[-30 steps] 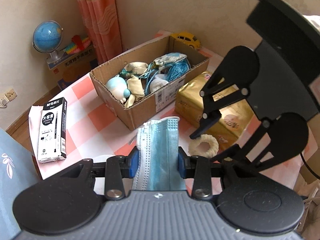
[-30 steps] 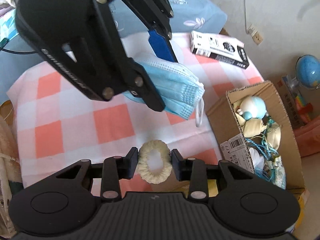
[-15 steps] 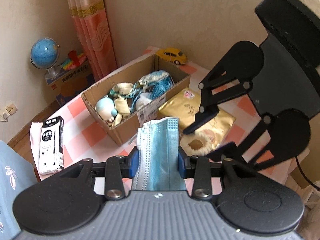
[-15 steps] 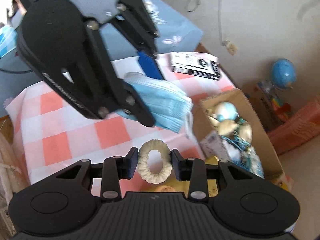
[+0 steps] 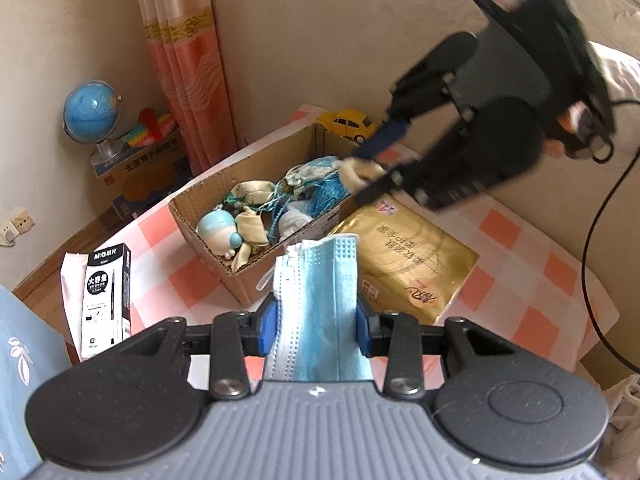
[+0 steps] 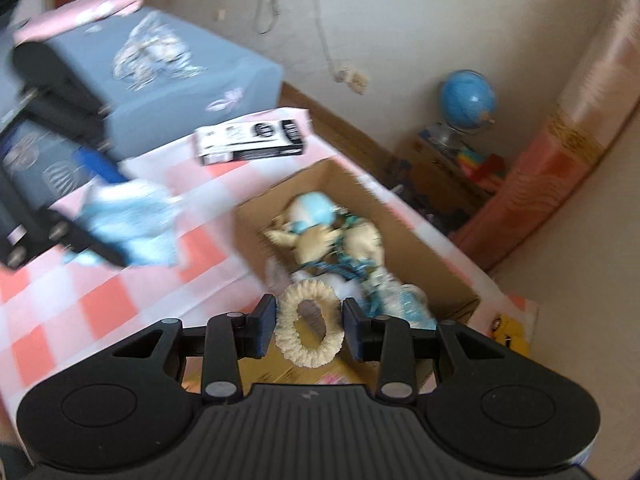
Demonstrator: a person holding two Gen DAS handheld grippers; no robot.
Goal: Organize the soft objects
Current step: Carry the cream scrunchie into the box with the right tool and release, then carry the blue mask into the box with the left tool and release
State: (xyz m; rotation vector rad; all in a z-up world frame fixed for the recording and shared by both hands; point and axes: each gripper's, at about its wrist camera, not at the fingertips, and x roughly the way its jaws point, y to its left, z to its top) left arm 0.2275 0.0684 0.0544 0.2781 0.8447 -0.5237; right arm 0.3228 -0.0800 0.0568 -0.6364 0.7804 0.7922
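My left gripper is shut on a folded blue face mask and holds it above the checked tablecloth, in front of the cardboard box. My right gripper is shut on a cream fabric hair ring and hovers over the near end of the box. In the left wrist view the right gripper reaches over the box's right end with the ring between its fingers. The box holds several soft toys and blue cords. The mask also shows, blurred, in the right wrist view.
A gold tissue pack lies right of the box. A black-and-white pen box lies at the table's left edge. A yellow toy car stands behind the box. A blue globe and a curtain are beyond the table.
My right gripper has lifted the hair ring off the table and carried it over the box. My left gripper has risen a little with the mask still in it.
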